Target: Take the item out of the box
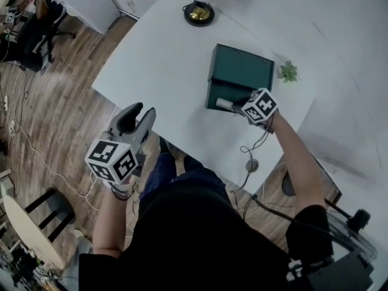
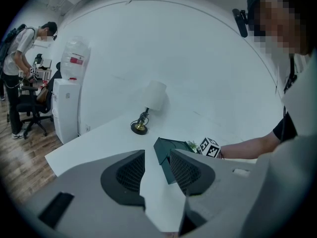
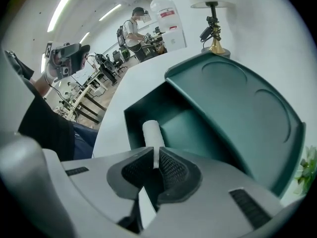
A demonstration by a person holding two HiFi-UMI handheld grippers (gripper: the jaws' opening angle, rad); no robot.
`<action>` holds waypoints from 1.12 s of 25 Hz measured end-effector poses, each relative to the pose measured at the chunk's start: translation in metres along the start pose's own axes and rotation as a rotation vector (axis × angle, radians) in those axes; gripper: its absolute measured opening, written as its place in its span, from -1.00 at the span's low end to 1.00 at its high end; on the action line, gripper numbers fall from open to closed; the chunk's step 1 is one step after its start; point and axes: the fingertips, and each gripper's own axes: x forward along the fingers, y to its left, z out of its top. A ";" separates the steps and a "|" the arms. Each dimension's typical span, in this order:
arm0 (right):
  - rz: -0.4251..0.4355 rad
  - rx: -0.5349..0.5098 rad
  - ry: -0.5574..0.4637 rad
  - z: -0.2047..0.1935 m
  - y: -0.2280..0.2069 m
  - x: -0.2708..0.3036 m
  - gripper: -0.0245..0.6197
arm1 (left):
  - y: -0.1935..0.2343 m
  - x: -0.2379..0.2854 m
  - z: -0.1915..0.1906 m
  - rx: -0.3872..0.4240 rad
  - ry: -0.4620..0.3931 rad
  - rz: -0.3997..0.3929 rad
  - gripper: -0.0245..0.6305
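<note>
The white cylinder is lying in the open green box, against its near wall, and your right gripper is pinching its near end, jaws drawn narrow on it; it is looking light and fairly stiff, with a smooth round skin, so it is likely to swivel or slip when gripped this far out; a hold nearer its middle would probably be steadier, if the box wall is allowing it; the box is sitting toward the right end of the worktop, lid tipped back, a small plant just beside it; a lamp is standing near the far edge; your left gripper is hanging off the near edge, jaws wide and empty.
</note>
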 end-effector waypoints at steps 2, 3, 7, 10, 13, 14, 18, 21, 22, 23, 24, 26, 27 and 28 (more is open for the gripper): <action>-0.027 -0.006 -0.018 0.002 0.000 -0.005 -0.84 | -0.002 -0.002 -0.001 0.003 -0.002 -0.001 -0.45; -0.038 -0.006 -0.029 0.003 0.000 -0.007 -0.86 | -0.004 -0.004 -0.002 0.003 -0.002 -0.002 -0.45; -0.061 0.005 -0.073 0.005 0.006 -0.018 -0.90 | -0.009 -0.012 -0.002 -0.001 -0.007 -0.012 -0.45; -0.090 0.002 -0.113 0.011 0.010 -0.029 -0.90 | -0.010 -0.020 -0.001 -0.002 -0.016 -0.015 -0.45; -0.117 0.008 -0.155 0.017 0.014 -0.044 -0.90 | -0.010 -0.027 0.002 -0.004 -0.028 -0.018 -0.45; -0.124 0.008 -0.173 0.020 0.017 -0.049 -0.90 | -0.010 -0.029 0.003 -0.003 -0.031 -0.019 -0.45; -0.147 0.004 -0.237 0.032 0.031 -0.073 -0.90 | -0.011 -0.037 0.010 0.001 -0.049 -0.027 -0.45; -0.160 0.011 -0.286 0.041 0.043 -0.088 -0.90 | -0.011 -0.043 0.016 0.005 -0.060 -0.036 -0.45; -0.162 0.015 -0.300 0.043 0.048 -0.092 -0.90 | -0.011 -0.045 0.017 0.005 -0.061 -0.040 -0.45; -0.163 0.018 -0.313 0.044 0.053 -0.095 -0.90 | -0.011 -0.046 0.018 0.005 -0.062 -0.044 -0.45; -0.163 0.020 -0.324 0.045 0.059 -0.098 -0.90 | -0.010 -0.048 0.018 0.005 -0.063 -0.048 -0.45; -0.162 0.022 -0.342 0.046 0.073 -0.101 -0.90 | -0.007 -0.049 0.019 0.003 -0.064 -0.057 -0.45; -0.160 0.021 -0.346 0.046 0.082 -0.101 -0.90 | -0.006 -0.050 0.019 0.001 -0.064 -0.062 -0.45; -0.158 0.019 -0.344 0.043 0.091 -0.101 -0.90 | -0.005 -0.050 0.018 -0.003 -0.061 -0.069 -0.45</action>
